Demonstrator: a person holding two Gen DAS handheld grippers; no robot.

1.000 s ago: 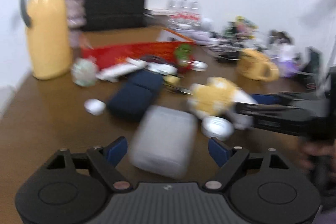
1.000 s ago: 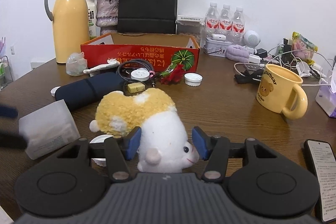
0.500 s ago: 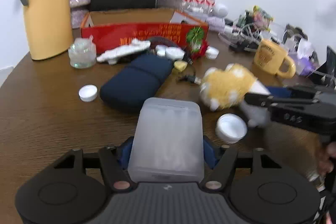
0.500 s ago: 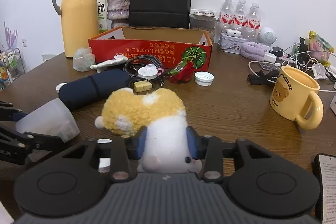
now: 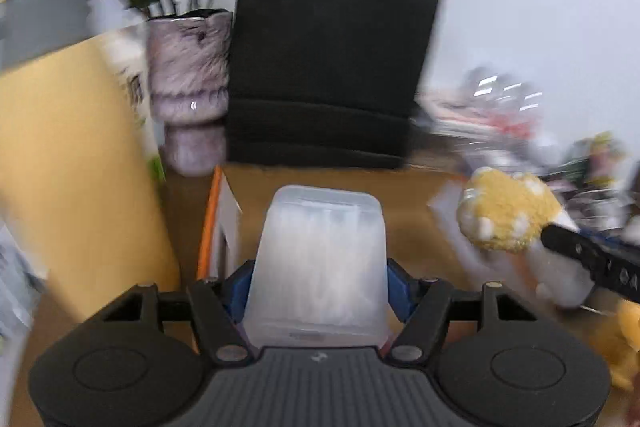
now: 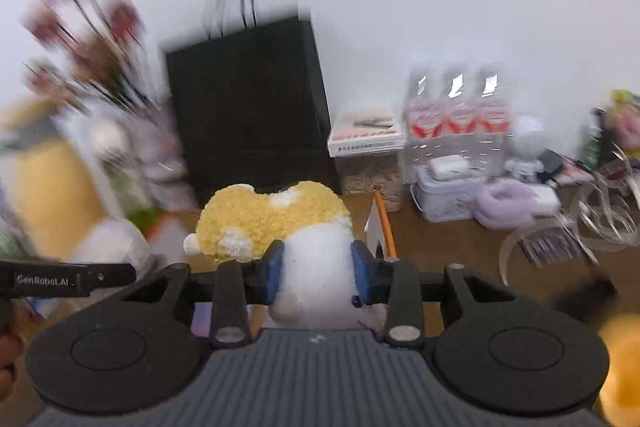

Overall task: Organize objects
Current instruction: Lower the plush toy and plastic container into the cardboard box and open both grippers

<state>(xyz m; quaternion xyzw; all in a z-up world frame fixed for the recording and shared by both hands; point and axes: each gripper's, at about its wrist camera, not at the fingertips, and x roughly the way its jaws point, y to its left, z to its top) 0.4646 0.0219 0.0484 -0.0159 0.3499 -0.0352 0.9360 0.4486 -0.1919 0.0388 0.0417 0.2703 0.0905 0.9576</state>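
Observation:
My left gripper (image 5: pixel 318 291) is shut on a translucent white plastic box (image 5: pixel 320 259) and holds it above the open cardboard box (image 5: pixel 408 195), near its left flap. My right gripper (image 6: pixel 318 275) is shut on a yellow and white plush toy (image 6: pixel 276 219) and holds it over the same box (image 6: pixel 382 227). The plush (image 5: pixel 508 223) also shows at the right of the left wrist view, with the right gripper's finger (image 5: pixel 592 259) on it. The left gripper's arm (image 6: pixel 68 281) shows at the left of the right wrist view.
A yellow thermos (image 5: pixel 68 155) stands close on the left, next to a vase of dried flowers (image 5: pixel 190 99). A black paper bag (image 5: pixel 332 67) stands behind the box. Water bottles (image 6: pixel 456 115), a tin and cables (image 6: pixel 600 219) crowd the back right.
Both grippers have lifted their objects off the table and moved forward to above the cardboard box. The views are blurred from motion.

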